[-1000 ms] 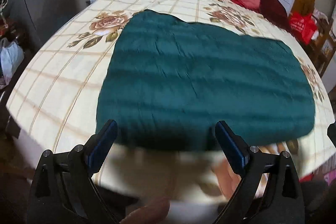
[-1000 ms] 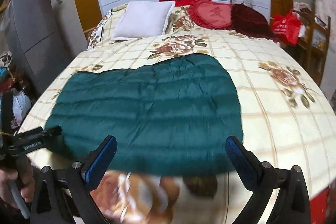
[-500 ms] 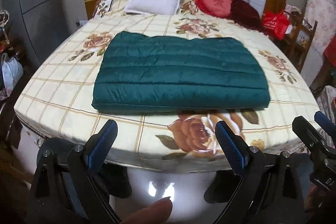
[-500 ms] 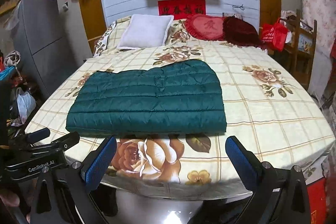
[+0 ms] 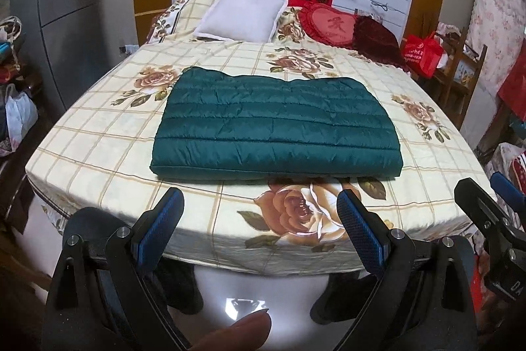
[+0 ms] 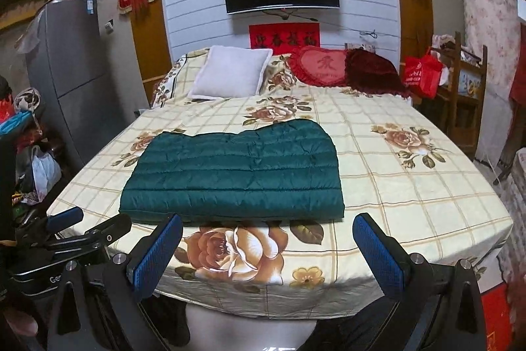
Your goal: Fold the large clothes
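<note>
The left gripper [image 5: 259,219] is being held off the foot of the bed [image 5: 98,134], its blue-padded jaws spread wide with nothing between them. It is hanging apart from the garment and below the mattress edge. The green quilted garment [image 5: 276,127] is lying flat on the flowered sheet, toward the near edge and well short of the white pillow [image 5: 241,13] and the red heart cushion [image 5: 330,25] at the head. It is already folded into a thick rectangular pad, with the folded edge facing the grippers and a rounded contour along the far side.

The right gripper [image 6: 268,247] is likewise being held wide open and empty, clear of the cloth, beside the left one.

The folding is judged to be nearly or fully done. If a further fold is being considered, the near corners are best being pinched through all layers at once, lifted together and carried level, so the slippery padding is not being dragged askew.
</note>
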Available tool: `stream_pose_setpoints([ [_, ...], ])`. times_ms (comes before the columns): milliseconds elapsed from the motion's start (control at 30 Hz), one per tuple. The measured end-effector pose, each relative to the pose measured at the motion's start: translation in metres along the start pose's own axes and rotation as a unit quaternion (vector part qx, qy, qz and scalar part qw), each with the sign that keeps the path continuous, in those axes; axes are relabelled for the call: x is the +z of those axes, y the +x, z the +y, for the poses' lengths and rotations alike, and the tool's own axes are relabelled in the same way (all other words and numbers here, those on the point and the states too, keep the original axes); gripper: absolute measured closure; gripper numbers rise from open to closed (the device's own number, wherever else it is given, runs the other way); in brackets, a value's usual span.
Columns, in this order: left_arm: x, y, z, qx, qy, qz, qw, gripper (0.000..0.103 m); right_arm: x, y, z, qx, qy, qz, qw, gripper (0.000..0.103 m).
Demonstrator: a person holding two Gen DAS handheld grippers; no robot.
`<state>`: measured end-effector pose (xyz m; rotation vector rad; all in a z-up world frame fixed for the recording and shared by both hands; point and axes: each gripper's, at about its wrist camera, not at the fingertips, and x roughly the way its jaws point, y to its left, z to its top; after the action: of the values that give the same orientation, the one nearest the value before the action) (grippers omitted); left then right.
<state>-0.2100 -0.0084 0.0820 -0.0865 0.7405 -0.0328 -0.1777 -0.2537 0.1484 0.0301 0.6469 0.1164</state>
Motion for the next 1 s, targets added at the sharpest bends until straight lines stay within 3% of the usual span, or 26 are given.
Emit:
stream_pose_setpoints([
  [1000,-0.0030,-0.0010,-0.0008,-0.003,-0.007,0.002,1.0000,0.009,-0.0049,0.0029,0.0103,-0.006,-0.019,0.007,1.000,0.000],
])
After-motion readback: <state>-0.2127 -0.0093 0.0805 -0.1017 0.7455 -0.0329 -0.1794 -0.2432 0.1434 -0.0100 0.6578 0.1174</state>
